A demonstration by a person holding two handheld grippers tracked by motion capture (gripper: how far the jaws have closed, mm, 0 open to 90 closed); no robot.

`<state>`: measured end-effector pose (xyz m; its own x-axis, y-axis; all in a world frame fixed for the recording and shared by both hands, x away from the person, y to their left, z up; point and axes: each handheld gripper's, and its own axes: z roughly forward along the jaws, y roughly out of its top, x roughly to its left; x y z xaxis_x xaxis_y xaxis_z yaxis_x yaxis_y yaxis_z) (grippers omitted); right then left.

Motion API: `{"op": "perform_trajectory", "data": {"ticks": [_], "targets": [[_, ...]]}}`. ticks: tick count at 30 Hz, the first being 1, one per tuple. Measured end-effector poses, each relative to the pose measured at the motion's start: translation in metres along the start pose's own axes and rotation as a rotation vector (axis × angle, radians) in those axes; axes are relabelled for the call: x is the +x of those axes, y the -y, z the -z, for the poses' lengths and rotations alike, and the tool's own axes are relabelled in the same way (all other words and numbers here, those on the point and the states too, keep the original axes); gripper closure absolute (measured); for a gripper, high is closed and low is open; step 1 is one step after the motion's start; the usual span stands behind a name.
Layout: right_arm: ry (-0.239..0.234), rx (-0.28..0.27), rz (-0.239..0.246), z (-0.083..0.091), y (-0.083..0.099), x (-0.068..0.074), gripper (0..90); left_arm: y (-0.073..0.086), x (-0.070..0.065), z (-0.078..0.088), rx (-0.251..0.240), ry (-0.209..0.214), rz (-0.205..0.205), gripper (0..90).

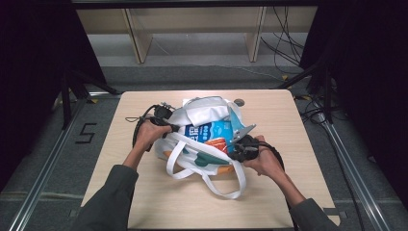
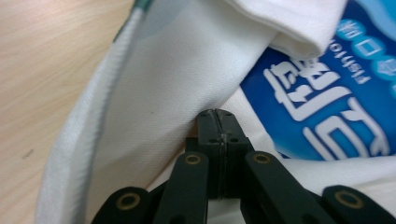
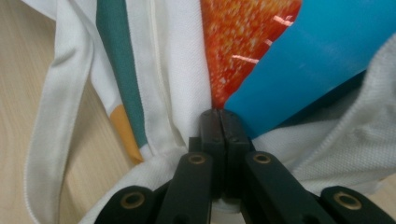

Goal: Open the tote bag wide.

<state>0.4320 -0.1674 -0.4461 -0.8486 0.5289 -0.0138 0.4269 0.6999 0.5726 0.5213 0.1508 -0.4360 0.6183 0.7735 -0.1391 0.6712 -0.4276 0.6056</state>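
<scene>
A white cloth tote bag [image 1: 199,159] with teal and orange print lies in the middle of a light wooden table [image 1: 144,202], its long straps trailing toward the person. A blue snack packet [image 1: 211,130] sits in its mouth. The left gripper [image 1: 166,126] is clenched on the bag's left rim, and the right gripper [image 1: 235,150] is clenched on its right rim.

The blue packet [image 1: 211,131] lies half buried in the white bag [image 1: 202,159], its print unreadable.
</scene>
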Motion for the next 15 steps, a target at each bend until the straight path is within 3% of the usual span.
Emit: {"op": "perform_trajectory", "data": {"ticks": [3, 5, 6, 8, 10, 11, 12, 14, 15], "targets": [[0.016, -0.052, 0.015, 0.016, -0.010, -0.002, 90.0, 0.002, -0.004, 0.010, -0.042, -0.002, -0.027, 87.2], [0.016, -0.103, -0.013, 0.023, -0.018, -0.004, 90.0, 0.001, -0.009, 0.013, -0.049, 0.028, -0.044, 86.7], [0.022, -0.129, 0.026, 0.026, -0.024, -0.008, 90.0, 0.000, -0.013, 0.013, -0.057, 0.047, -0.048, 86.4], [0.039, -0.161, 0.022, 0.028, -0.039, -0.011, 90.0, 0.000, -0.023, 0.011, -0.038, 0.066, -0.087, 86.1], [0.057, -0.171, 0.013, 0.025, -0.056, -0.015, 90.0, 0.001, -0.032, 0.009, -0.010, 0.087, -0.126, 85.6], [0.068, -0.161, 0.014, 0.020, -0.065, -0.018, 90.0, 0.004, -0.038, 0.007, -0.011, 0.112, -0.122, 85.7], [0.082, -0.152, 0.015, 0.014, -0.076, -0.023, 90.0, 0.005, -0.040, 0.008, 0.012, 0.123, -0.155, 85.9], [0.080, -0.137, 0.021, 0.001, -0.092, -0.032, 90.0, 0.009, -0.044, 0.009, 0.032, 0.115, -0.193, 85.9], [0.094, -0.130, 0.015, -0.004, -0.097, -0.035, 90.0, 0.012, -0.045, 0.010, 0.025, 0.125, -0.189, 86.0]]}}
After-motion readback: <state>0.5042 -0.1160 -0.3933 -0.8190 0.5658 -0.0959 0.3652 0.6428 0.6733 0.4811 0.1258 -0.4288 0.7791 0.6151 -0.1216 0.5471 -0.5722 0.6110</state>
